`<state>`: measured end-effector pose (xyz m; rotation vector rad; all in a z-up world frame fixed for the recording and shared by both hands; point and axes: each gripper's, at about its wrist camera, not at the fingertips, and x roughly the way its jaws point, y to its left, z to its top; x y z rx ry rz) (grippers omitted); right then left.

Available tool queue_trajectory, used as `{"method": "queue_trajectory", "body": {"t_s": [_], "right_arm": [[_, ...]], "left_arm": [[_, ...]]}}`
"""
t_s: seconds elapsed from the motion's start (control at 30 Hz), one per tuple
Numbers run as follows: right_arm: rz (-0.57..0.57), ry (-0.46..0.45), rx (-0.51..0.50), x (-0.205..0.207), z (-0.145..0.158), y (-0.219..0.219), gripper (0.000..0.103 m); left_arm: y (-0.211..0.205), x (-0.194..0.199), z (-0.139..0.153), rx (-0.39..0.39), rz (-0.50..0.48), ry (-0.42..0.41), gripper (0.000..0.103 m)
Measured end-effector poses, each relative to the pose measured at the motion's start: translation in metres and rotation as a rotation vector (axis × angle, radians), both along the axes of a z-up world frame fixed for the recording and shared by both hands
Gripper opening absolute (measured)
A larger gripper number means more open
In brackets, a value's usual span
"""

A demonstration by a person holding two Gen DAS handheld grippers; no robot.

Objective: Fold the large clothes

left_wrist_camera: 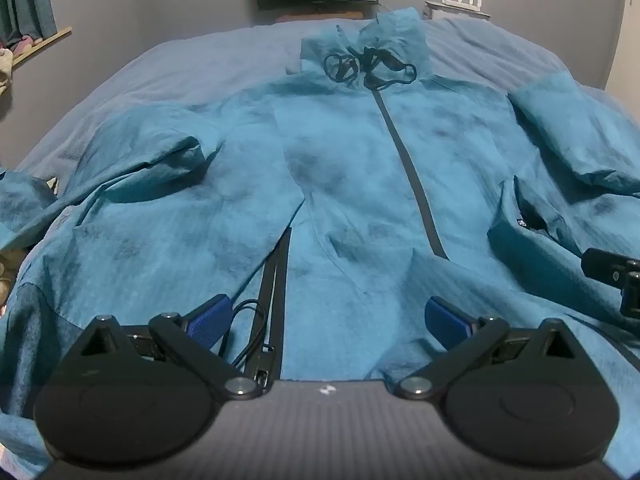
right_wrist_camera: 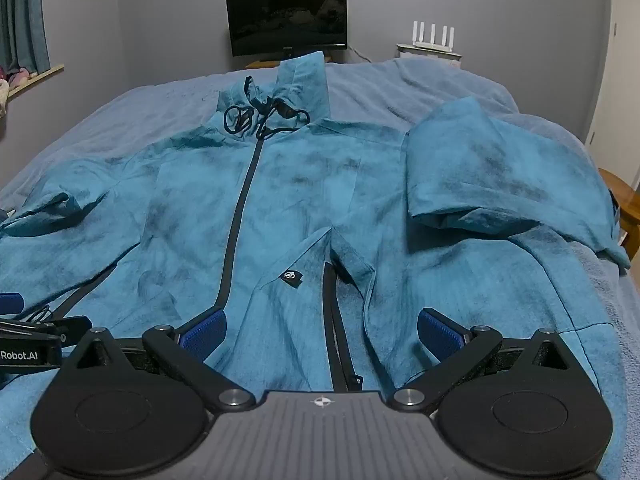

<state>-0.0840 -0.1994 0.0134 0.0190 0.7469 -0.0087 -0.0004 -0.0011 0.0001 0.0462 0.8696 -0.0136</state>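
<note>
The teal zip-up jacket lies face up on the bed, collar toward the monitor at the far wall, hem nearest the cameras. The dark front zipper runs from the collar down the middle of the jacket. Both sleeves are rumpled: the jacket's left-view sleeve bunches up beside the zipper's left, and the other sleeve is doubled back on itself to the zipper's right, toward the bed's edge.

The step in hand looks like the opening grasp at the hem. To do it well, each gripper should pinch only the outer layer and its backing near a hem corner, well to either side of the zipper, not the loose pocket flaps or the black cord lying by the left pocket opening. The sleeves probably want flattening inward toward the zipper first, or the fold will trap lumps. The thin fabric is likely to slide, so a deep bite is safer than a fingertip pinch.

The left gripper hovers over the hem left of the zipper, its jaws spread fully and empty; whether the blue pads brush the cloth is unclear. The right gripper hangs over the hem right of the zipper, above a dark pocket zip, likewise released and holding nothing.
</note>
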Motion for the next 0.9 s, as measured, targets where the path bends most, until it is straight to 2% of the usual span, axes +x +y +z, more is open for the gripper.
{"method": "queue_trajectory", "body": {"t_s": [0.9], "right_arm": [[-0.001, 0.009, 0.004, 0.0000, -0.0019, 0.0004, 0.103]], "left_arm": [[-0.0053, 0.0036, -0.0032, 0.010, -0.019, 0.010, 0.103]]}}
